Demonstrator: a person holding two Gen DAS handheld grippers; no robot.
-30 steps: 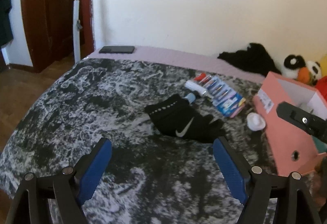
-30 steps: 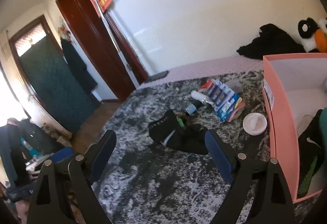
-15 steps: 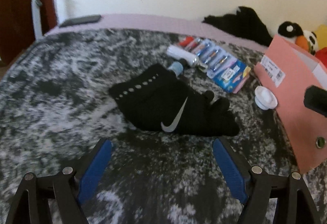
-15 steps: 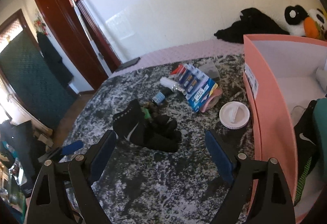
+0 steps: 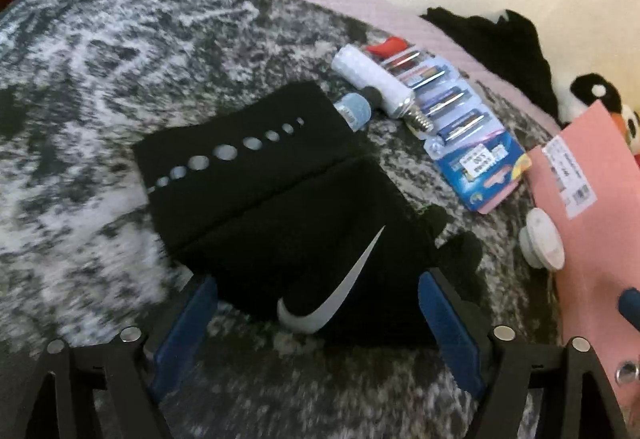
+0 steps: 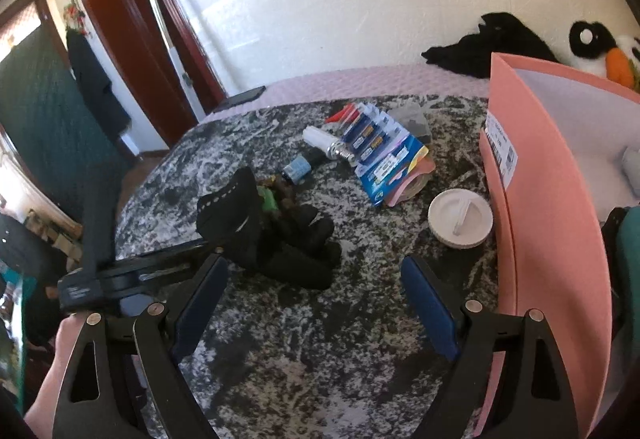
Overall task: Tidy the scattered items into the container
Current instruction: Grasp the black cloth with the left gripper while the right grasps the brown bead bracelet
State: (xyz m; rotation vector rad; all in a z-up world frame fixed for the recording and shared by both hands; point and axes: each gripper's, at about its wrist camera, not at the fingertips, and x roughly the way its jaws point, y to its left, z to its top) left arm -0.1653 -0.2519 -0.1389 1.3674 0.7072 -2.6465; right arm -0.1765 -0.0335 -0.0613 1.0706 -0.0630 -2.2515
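The left hand-held gripper (image 5: 316, 323) hangs low over the bed (image 5: 100, 87), its jaws wide and opening a little more, with the near end of the black glove (image 5: 280, 207) lying between the blue pads but not pressed by them. The right hand-held gripper (image 6: 312, 303) is also wide open and holds nothing; it hovers over bare blanket beside the pink box (image 6: 552, 207), which stands at the bed's right side. The glove lies mid-bed, flat and folded, its white logo toward the left gripper and its fingers pointing toward the box. Beyond it, toward the wall edge, lie a small blue-capped bottle (image 5: 354, 111), a light bulb (image 5: 376, 83) and a battery pack (image 5: 468, 143); a white lid (image 5: 542, 239) rests just beside the box wall. The step in hand looks like picking up the glove. To do it well, the pads should come down until they press into the blanket on either side of the cuff end, then close so they gather a thick fold of cloth, not just a top layer, which could slip free. The glove is limp and will dangle, so it needs lifting high enough to clear the box wall. The bottle touches the glove's far edge and something green seems tucked beneath, so a straight-up lift should avoid dragging them.
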